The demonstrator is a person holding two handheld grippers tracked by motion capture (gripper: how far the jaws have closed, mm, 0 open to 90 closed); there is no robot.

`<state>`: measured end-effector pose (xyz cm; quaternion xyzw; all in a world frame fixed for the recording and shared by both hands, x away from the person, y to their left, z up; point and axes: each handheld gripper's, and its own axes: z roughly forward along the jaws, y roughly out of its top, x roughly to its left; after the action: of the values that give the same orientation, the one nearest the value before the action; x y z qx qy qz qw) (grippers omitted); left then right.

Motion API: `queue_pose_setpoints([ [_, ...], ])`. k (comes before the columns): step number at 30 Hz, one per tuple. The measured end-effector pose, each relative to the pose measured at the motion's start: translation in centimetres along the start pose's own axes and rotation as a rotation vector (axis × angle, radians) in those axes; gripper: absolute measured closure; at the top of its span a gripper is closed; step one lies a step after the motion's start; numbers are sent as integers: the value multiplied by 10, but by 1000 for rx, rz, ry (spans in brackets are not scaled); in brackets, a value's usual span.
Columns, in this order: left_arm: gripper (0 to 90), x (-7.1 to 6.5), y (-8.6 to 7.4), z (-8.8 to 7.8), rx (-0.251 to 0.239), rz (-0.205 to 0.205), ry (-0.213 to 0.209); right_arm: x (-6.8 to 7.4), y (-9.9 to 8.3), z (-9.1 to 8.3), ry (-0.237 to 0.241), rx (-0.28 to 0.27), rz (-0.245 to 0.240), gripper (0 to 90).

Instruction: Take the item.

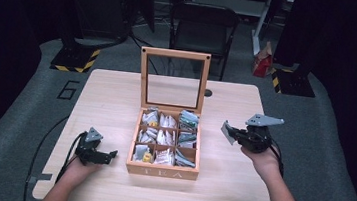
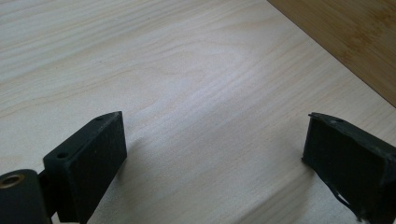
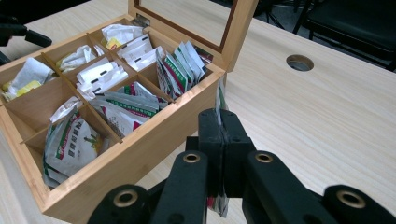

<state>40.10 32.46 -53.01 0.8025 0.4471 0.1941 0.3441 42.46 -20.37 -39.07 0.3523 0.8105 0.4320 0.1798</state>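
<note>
We read "TEA" on the front wall of the wooden box (image 1: 162,172), which stands mid-table with its glass lid (image 1: 173,78) raised upright. A "6" (image 1: 68,89) is marked on the grey floor left of the table (image 1: 117,94). The packets in the box's nine compartments carry print too small for us to read.

Our right gripper (image 1: 229,131) hovers above the table to the right of the box, its jaws pressed together on a tea packet (image 3: 220,105) held edge-on; in the high view the packet juts toward the box. Our left gripper (image 1: 106,155) lies low on the table just left of the box's front corner, its jaws wide apart over bare wood.
</note>
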Motion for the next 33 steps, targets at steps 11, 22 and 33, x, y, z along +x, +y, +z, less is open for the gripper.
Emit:
queue_pose_setpoints([
  [11,57,0,0,0,-1,0,0,2,-9,8,3,4,-7,891],
  [22,57,0,0,0,0,0,0,4,-19,18,-4,23,-5,891],
  [33,57,0,0,0,-1,0,0,4,-29,24,-15,39,4,891],
])
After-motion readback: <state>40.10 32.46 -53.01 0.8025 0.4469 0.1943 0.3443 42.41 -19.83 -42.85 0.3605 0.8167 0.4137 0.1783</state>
